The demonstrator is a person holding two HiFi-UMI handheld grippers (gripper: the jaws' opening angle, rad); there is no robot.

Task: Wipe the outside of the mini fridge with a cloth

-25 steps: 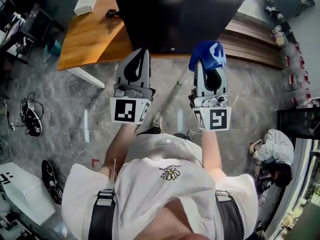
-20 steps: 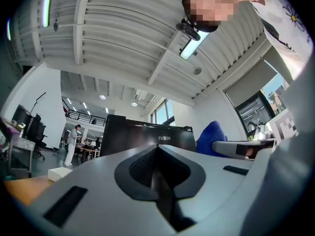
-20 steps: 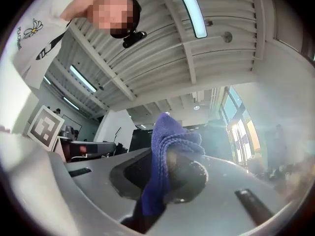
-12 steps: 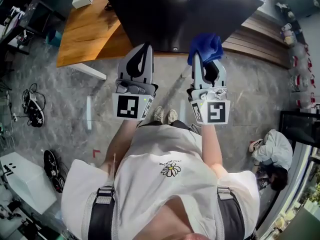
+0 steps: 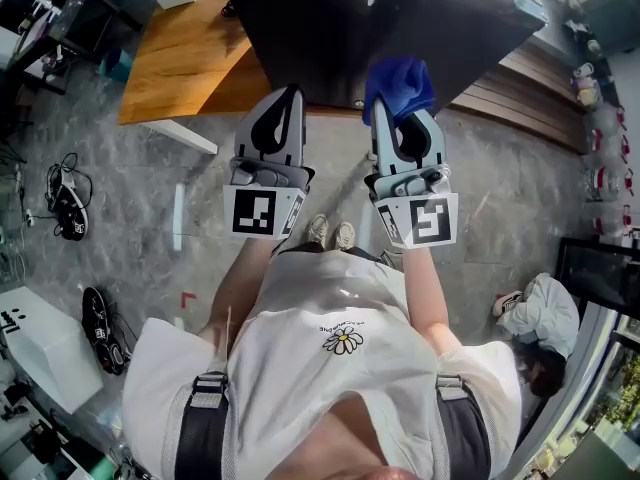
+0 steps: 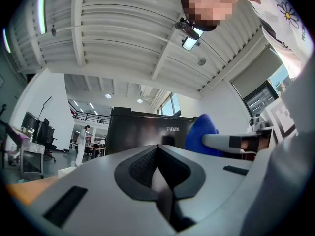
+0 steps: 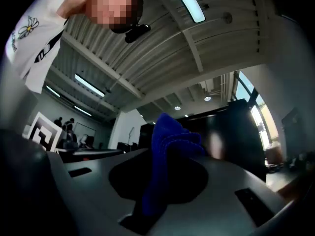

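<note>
Head view looks steeply down on the two tools held side by side above a grey stone floor (image 5: 130, 198), with the black mini fridge (image 5: 380, 23) at 12 o'clock and a wooden table (image 5: 185, 58) under it running toward 10 o'clock. The left gripper (image 5: 288, 98) points at the fridge's near edge with its jaws together and nothing between them. The right gripper (image 5: 398, 118) is clamped on a blue cloth (image 5: 400, 80), which bunches up beyond its tips and overlaps the fridge's near edge; from above I cannot tell whether the cloth touches the fridge. Left gripper view adds what the overhead angle hides: the fridge's upright front face with pale lettering near its top at 1 o'clock, and the cloth in front of that face's right part. Right gripper view shows the cloth pinched low between the jaws and rising as a folded wad, with the dark glossy fridge behind it toward 2 o'clock.
</note>
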